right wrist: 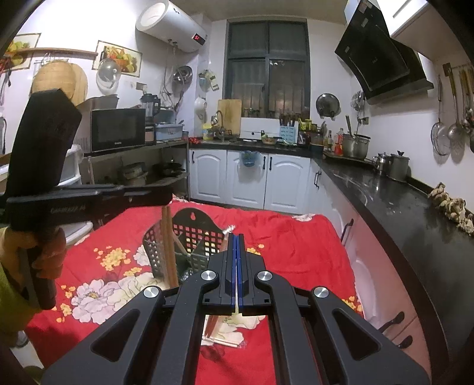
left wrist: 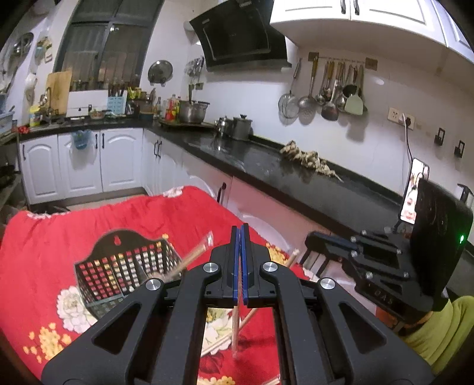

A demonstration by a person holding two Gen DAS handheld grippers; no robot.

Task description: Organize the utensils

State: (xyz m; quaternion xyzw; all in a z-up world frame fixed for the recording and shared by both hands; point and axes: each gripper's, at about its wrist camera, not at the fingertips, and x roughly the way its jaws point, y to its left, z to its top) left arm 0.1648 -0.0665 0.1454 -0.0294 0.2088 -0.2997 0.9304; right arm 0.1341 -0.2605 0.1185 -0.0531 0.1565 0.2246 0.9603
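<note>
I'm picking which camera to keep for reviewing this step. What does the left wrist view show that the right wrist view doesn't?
Only the left wrist view: the phone propped on the counter, the wall sockets.
Only the right wrist view: the microwave, the water heater.
Both: the black utensil basket on the red floral cloth, chopsticks, each gripper shut on a chopstick.

We look forward and slightly down along each gripper's fingers, close above the red cloth [left wrist: 89,213]; both views share the black basket [left wrist: 124,266] at centre-left.
</note>
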